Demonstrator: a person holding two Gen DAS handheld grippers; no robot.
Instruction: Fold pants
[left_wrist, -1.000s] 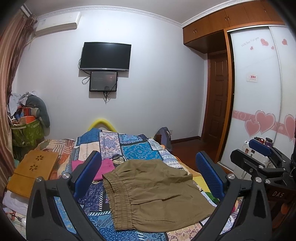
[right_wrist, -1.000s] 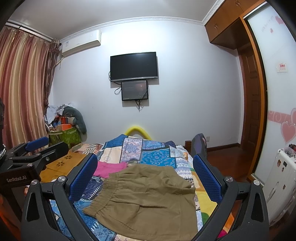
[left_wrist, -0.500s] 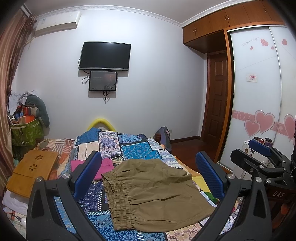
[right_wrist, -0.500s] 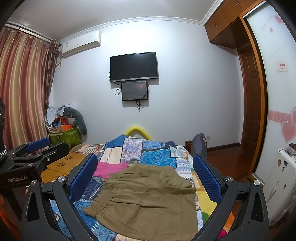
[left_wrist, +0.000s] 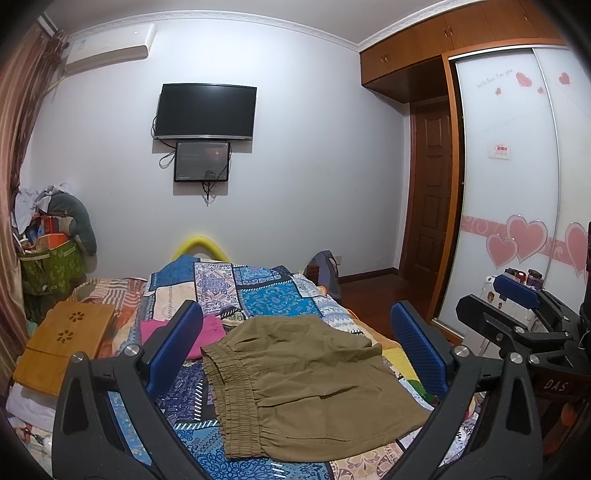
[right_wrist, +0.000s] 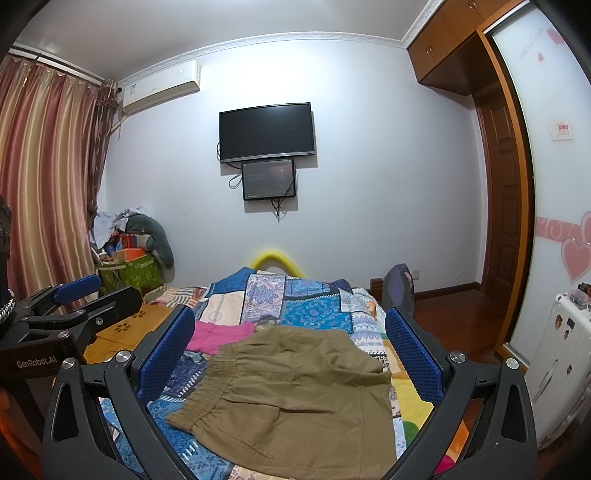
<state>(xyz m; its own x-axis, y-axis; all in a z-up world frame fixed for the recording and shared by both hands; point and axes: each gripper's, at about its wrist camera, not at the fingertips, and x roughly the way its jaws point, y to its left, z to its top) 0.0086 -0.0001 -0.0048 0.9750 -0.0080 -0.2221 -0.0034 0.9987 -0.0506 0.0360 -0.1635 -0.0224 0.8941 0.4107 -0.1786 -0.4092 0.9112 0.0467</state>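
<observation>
Left gripper (left_wrist: 295, 349) and right gripper (right_wrist: 290, 350) both hang wide open, holding nothing, above the bed; olive-brown pants (left_wrist: 306, 384) lie flat on the patchwork quilt (left_wrist: 266, 295); pink garment (left_wrist: 207, 332) just beyond the waistband.

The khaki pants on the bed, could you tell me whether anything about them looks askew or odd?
The khaki pants lie flat but skewed on the patchwork quilt, elastic waistband toward the pink garment and out of line with the quilt's patches. Both the left gripper and right gripper are open, above them.
</observation>
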